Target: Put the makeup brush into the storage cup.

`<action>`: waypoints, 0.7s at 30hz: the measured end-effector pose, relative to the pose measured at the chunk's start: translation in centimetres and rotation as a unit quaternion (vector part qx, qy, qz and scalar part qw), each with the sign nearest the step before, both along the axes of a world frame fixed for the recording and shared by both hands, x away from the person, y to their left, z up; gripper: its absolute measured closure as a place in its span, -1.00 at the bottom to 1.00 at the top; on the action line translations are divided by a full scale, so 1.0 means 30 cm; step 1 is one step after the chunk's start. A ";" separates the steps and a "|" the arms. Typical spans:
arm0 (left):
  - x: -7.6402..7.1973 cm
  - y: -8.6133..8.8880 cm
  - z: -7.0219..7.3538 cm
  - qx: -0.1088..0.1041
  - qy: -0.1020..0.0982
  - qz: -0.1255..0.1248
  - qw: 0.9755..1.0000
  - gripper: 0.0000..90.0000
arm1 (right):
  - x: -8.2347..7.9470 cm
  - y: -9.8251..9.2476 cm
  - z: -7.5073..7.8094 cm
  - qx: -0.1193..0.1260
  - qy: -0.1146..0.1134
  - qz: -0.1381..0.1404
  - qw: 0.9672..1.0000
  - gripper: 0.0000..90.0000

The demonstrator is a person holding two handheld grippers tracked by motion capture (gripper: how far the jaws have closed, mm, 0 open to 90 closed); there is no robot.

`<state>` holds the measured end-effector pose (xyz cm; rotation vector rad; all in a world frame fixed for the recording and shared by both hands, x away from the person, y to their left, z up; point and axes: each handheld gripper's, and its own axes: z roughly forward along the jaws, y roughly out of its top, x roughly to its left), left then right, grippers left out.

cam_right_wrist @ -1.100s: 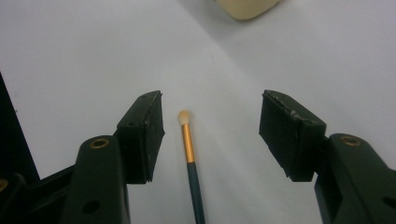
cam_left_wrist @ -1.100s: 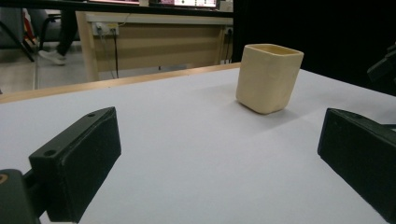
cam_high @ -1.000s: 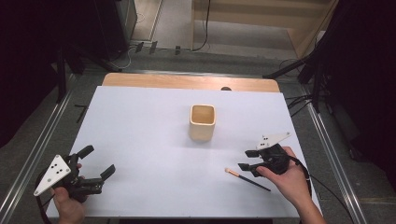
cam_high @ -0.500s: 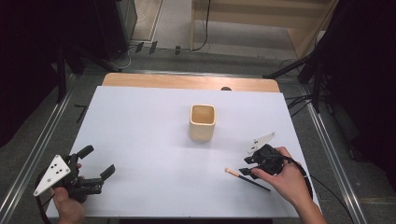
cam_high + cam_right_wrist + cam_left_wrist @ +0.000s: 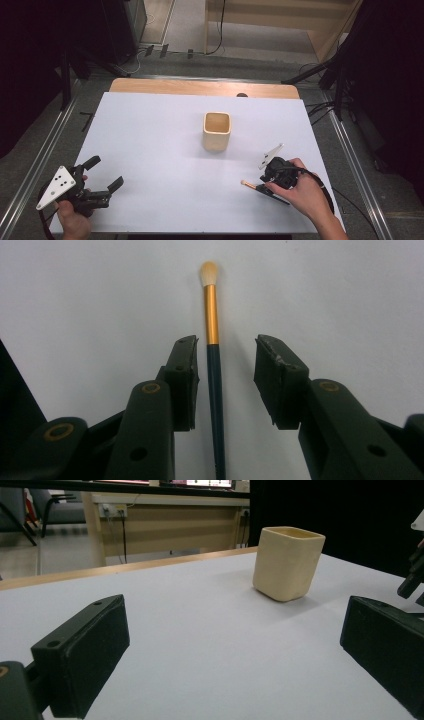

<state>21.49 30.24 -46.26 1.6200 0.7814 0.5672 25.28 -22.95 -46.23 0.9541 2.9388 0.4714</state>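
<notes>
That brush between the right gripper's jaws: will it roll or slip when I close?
The brush looks thin and round, so it may roll on the white table if nudged. Its glossy handle could slip. It seems stiff and light; the right gripper straddles it, open.

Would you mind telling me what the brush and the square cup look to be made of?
Brush: a dark, smooth handle, perhaps painted wood or plastic; a shiny gold collar that looks metallic; a pale, soft tuft, hair or synthetic fibre. Cup: cream, matte, evenly coloured with rounded corners and thick walls, probably moulded plastic or silicone, though glazeless ceramic cannot be excluded.
</notes>
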 end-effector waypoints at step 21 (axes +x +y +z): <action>0.000 0.001 -0.001 -0.003 0.002 0.001 1.000 -1.00 | 0.016 0.055 -0.049 -0.069 0.036 0.014 0.997 0.63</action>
